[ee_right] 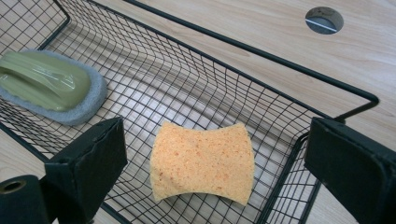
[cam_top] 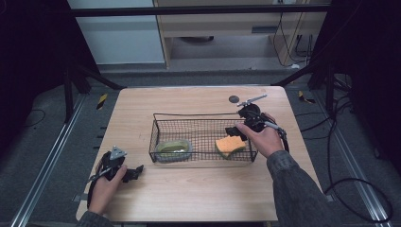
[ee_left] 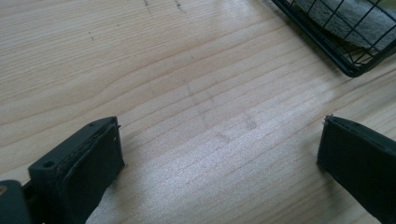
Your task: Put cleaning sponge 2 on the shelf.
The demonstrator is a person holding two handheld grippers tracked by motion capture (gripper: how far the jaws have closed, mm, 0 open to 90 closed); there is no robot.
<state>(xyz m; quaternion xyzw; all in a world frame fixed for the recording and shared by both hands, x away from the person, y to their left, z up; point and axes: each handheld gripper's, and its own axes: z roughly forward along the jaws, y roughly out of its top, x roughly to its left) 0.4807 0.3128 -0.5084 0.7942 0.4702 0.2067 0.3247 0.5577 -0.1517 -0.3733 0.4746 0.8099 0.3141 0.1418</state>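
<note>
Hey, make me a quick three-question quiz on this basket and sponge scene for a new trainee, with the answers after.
1. True or false: the orange sponge lies inside the wire basket.
2. Which gripper is over the basket: A) left gripper, B) right gripper?
3. What else lies in the basket with the sponge?

Key:
1. True.
2. B; its jaws stand open either side of the sponge, not touching it. The left gripper, also open, is over bare table.
3. A green-handled scrubber with a grey pad.
</note>
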